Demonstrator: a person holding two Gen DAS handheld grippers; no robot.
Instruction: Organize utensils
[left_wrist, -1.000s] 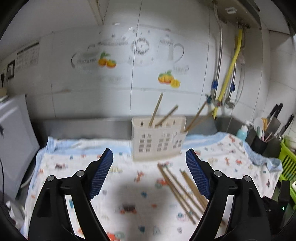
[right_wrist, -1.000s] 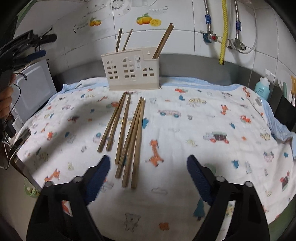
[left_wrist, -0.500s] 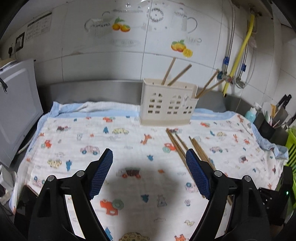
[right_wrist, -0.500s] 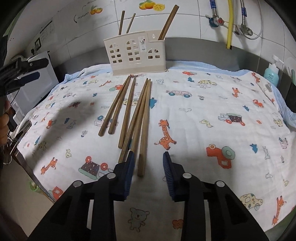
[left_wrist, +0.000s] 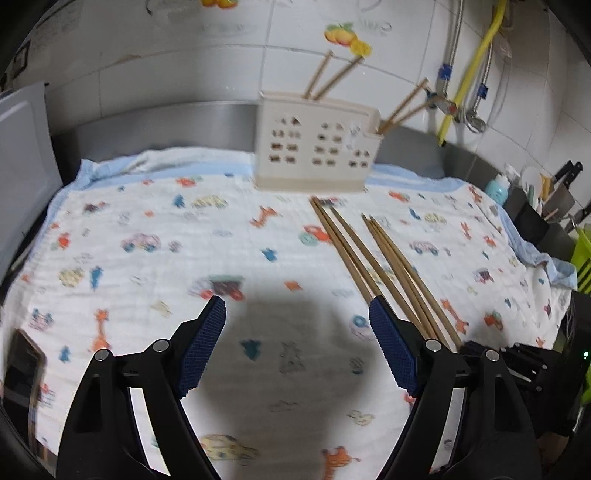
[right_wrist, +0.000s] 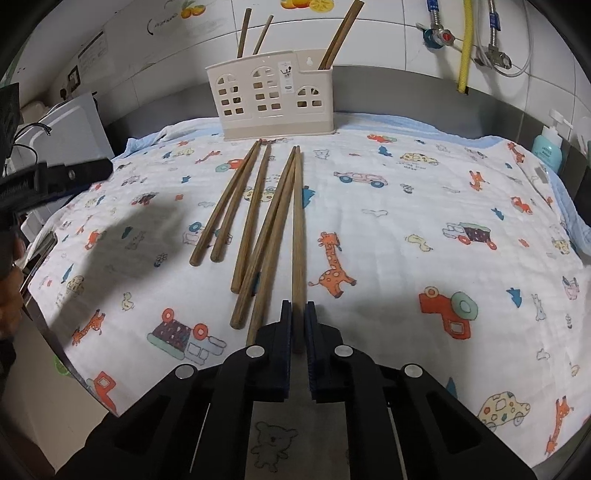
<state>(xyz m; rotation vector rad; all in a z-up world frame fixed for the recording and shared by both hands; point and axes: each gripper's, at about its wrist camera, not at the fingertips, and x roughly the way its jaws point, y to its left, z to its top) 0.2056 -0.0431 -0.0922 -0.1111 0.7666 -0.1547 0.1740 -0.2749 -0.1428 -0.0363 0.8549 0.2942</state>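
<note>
Several wooden chopsticks (right_wrist: 255, 221) lie side by side on a cartoon-print cloth (right_wrist: 424, 206), pointing at a cream plastic utensil holder (right_wrist: 275, 96) that has a few chopsticks standing in it. My right gripper (right_wrist: 298, 310) is shut on the near end of the rightmost chopstick (right_wrist: 297, 229), which still lies on the cloth. My left gripper (left_wrist: 295, 321) is open and empty, above the cloth to the left of the chopsticks (left_wrist: 384, 269); the holder (left_wrist: 316, 144) stands beyond it.
A steel backsplash and tiled wall with pipes (right_wrist: 465, 44) run behind the holder. A white appliance (right_wrist: 70, 125) stands at the left. A soap bottle (right_wrist: 550, 147) and a knife rack (left_wrist: 554, 199) stand at the right.
My right gripper has gone from wide open to shut, closing on the rightmost chopstick's near end as it moved forward. My left gripper has tilted down and come closer to the cloth, staying open.
</note>
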